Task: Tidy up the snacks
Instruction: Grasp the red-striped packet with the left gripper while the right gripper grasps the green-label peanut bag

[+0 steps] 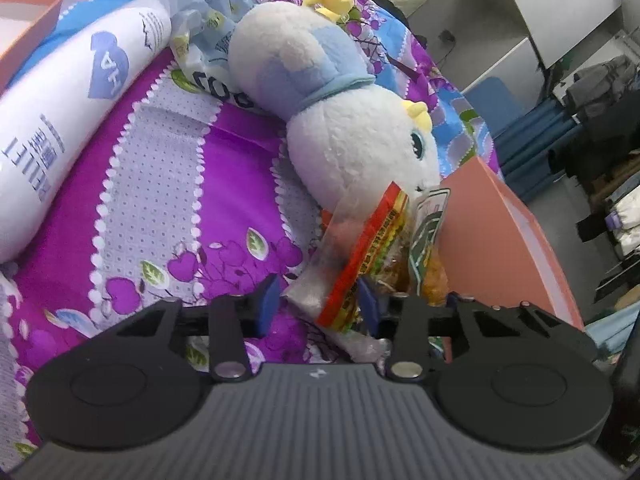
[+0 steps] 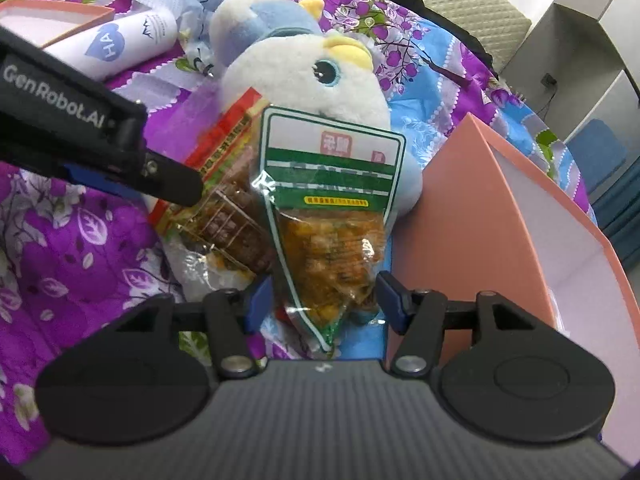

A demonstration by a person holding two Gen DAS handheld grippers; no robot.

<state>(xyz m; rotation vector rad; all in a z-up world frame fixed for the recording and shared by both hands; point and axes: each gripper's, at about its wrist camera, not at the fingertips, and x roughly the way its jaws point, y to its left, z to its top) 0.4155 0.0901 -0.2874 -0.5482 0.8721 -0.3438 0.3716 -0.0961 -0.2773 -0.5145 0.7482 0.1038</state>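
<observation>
Left wrist view: red-edged snack packet [image 1: 362, 264] framed by left gripper [image 1: 320, 300], part open, grip unclear.
Right wrist view: green-labelled snack bag [image 2: 328, 216] flanked by right gripper [image 2: 322, 300], part open, beside pink box [image 2: 472, 216].

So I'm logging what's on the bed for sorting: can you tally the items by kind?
Snack packets: 2, a red-edged packet and a green-labelled packet
Pink boxes: 2, near box and far box
Plush toys: 1
White tubes: 1
Pale blue bags: 1
Total: 7
</observation>
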